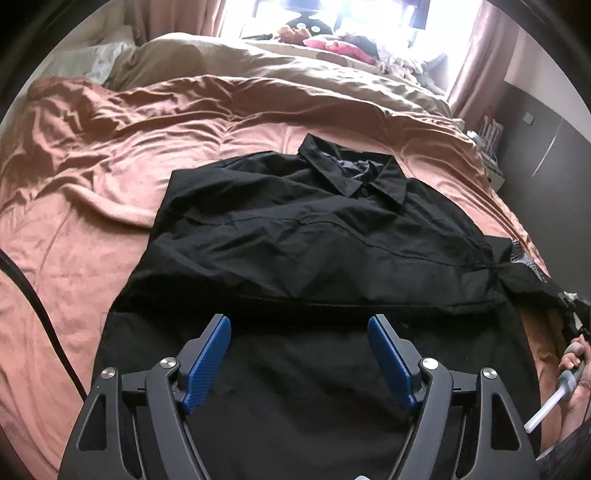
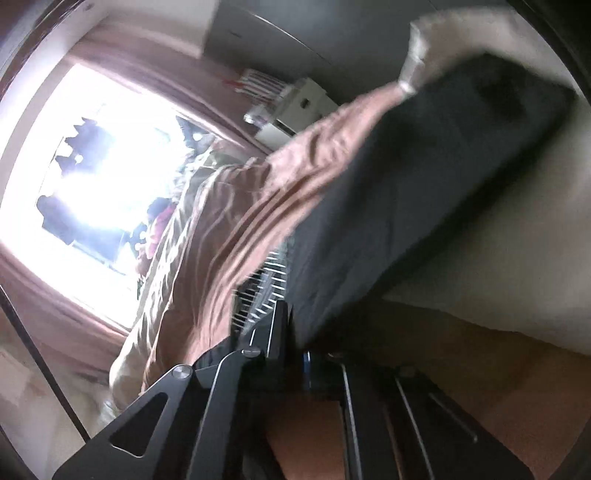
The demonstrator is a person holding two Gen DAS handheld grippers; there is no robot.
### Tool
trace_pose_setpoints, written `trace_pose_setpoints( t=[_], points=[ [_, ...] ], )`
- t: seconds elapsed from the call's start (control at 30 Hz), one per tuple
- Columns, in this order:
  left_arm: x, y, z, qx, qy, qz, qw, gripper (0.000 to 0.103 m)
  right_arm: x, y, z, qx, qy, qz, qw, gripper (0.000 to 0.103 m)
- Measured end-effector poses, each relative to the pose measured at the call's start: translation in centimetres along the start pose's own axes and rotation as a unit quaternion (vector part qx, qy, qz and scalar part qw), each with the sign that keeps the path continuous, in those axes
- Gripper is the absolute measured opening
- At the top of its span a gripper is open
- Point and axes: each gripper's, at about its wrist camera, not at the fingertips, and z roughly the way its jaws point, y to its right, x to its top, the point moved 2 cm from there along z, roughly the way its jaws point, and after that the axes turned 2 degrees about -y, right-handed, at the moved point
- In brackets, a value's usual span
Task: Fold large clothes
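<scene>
Blue fingers (image 1: pixel 212 363) of your left gripper (image 1: pixel 299 363) stood spread wide w/ nothing between them, hovering over the lower part of the black shirt (image 1: pixel 295 236). That shirt lay flat on the rust-coloured bedspread (image 1: pixel 92 177), collar (image 1: pixel 354 173) toward the window (image 1: pixel 295 14); its right sleeve (image 1: pixel 532 280) was pulled out taut past the bed's edge. Your right gripper (image 2: pixel 291 332) was clenched on dark fabric, prob. that sleeve, but the view was blurred. Your right hand (image 1: pixel 576 373) showed at the left cam's right edge.
</scene>
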Motion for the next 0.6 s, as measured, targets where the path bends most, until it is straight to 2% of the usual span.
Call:
trace_pose_setpoints(
  t=[0.27,0.4,0.6],
  points=[
    [-0.5,-1.8,-0.4,-0.017,0.003,-0.036,0.9992,0.078,-3.2,-7.0,-3.8,0.068,0.011,-0.074,0.995,0.002],
    [-0.1,-2.9,-1.7,-0.028,0.019,-0.054,0.9980,0.078,-5.9,-10.7,-5.1,0.109,-0.003,-0.105,0.989,0.002],
    [0.3,-4.3,-2.7,-0.045,0.027,-0.077,0.9957,0.078,-10.3,-14.5,-5.6,0.139,-0.032,-0.137,0.980,0.002]
  ],
)
